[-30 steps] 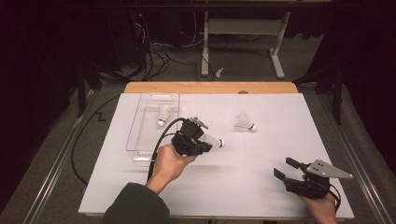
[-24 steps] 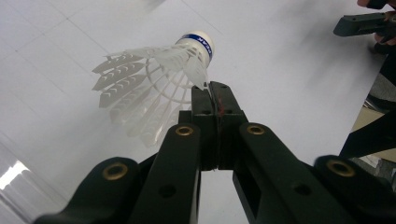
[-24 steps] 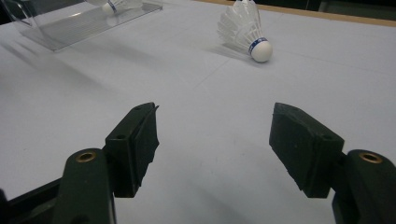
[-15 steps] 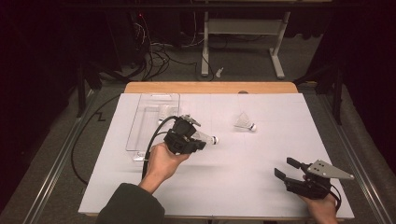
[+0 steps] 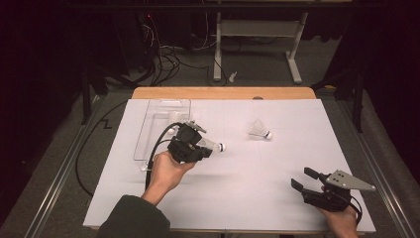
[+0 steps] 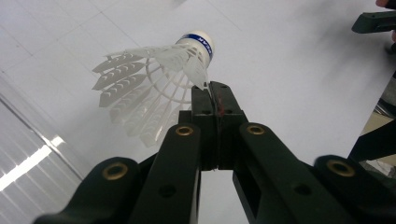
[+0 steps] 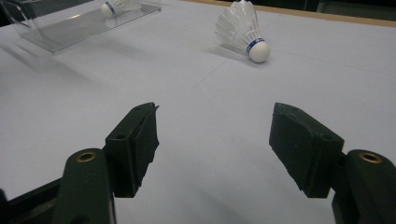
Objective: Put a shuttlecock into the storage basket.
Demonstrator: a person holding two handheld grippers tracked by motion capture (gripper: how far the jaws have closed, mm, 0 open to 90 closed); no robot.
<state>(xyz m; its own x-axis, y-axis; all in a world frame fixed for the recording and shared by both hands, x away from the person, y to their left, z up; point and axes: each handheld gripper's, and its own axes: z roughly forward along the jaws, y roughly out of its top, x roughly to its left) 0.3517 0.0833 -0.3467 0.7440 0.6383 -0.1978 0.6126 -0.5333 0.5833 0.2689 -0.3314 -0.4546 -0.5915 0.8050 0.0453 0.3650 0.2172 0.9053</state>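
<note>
White paper covers the surface [image 5: 257,198] from its near edge to the bare wooden strip at the far edge, with dark floor and cables beyond. Nearest us, at the near right corner, the right gripper [image 5: 308,179] rests low in the person's hand, its black fingers [image 7: 135,144] spread wide with nothing between them, pointing across the sheet.

Moving in, left of centre, the left gripper [image 5: 210,148] is raised above the surface in the person's left hand [image 5: 166,171]. Its fingers [image 6: 203,107] are clamped right together, pinching the edge of the skirt of a white plastic shuttlecock with a blue-banded cork tip [image 6: 154,88]. That shuttlecock hangs clear of the paper, tip pointing toward the middle of the surface, just beside the right-hand wall of the clear rectangular plastic tray [image 5: 143,134] that sits toward the far left corner.

So this looks like the carry step: picked up, not yet dropped. Inside the tray there's already another white shuttlecock [image 7: 116,5] lying at the far end. Farther right, toward the far edge, a third white shuttlecock with a blue band [image 5: 259,131] lies on its side on the paper, untouched.

Next move, as I judge it: swing the held one leftward over the tray wall, lower it in clear of the one already there, then part the fingers. The pinch is thin, on the skirt alone, so a gentle swing seems wise.
</note>
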